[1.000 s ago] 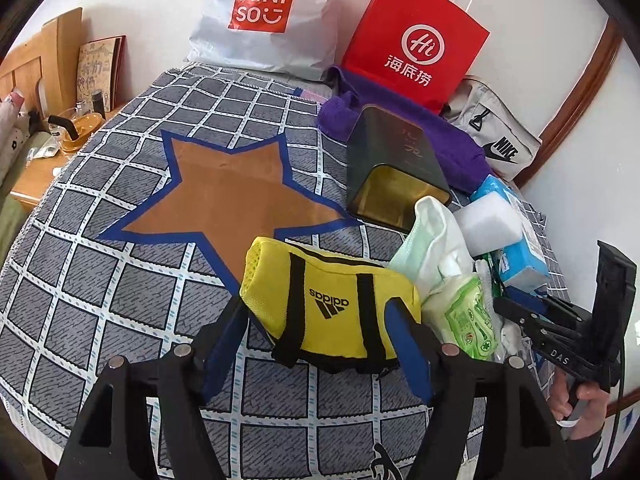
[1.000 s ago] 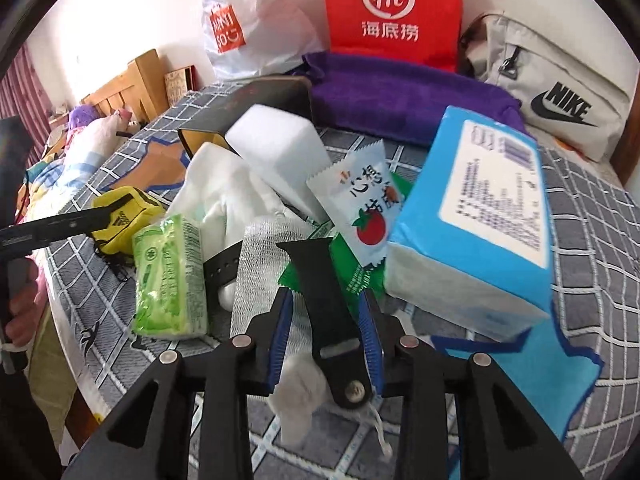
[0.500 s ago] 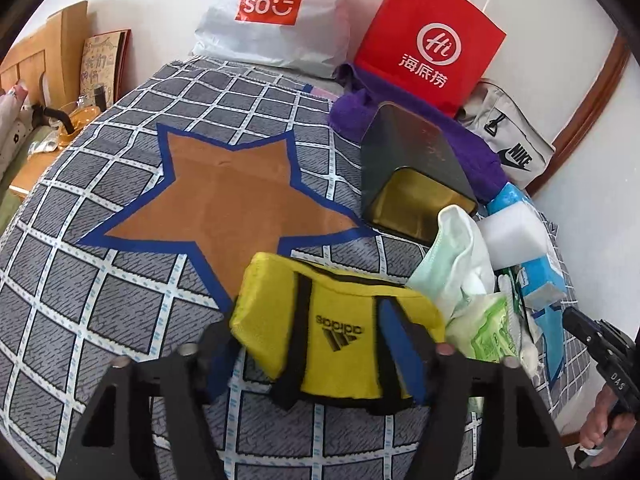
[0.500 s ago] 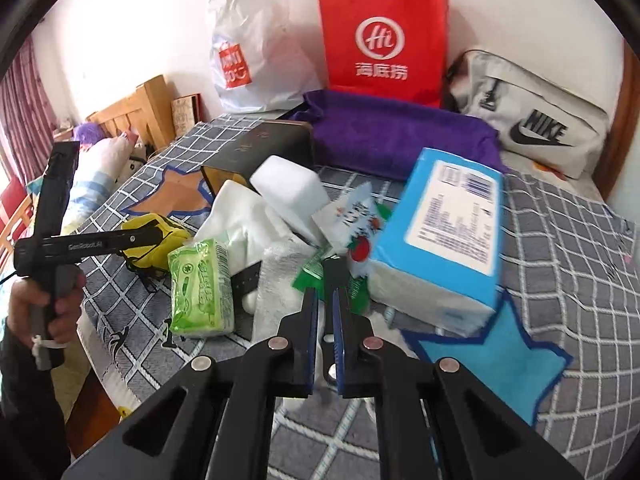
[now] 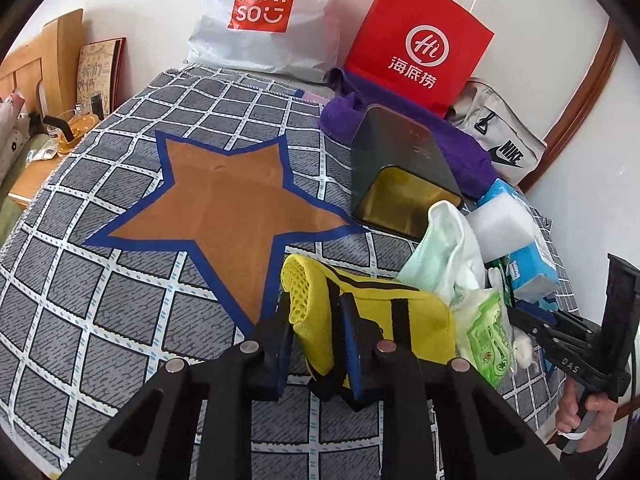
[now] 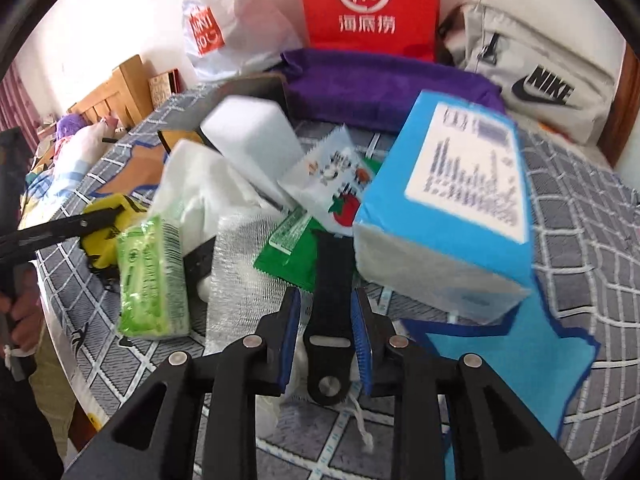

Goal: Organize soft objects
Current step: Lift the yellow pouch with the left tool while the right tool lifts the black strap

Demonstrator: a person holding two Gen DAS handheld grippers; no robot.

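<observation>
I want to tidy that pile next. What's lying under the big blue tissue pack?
The blue tissue pack rests on a black strap and green sachet; whatever lies further beneath is covered.

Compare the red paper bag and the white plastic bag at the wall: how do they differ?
The red paper bag is stiff, with flat sides and sharp edges; the white plastic bag is soft and wrinkled. The red paper bag carries a white round logo with Chinese characters, while the white plastic bag carries a red MINISO mark. The red one shows white cord handles; the white one shows none. Both lean against the wall behind the patterned cloth.
</observation>
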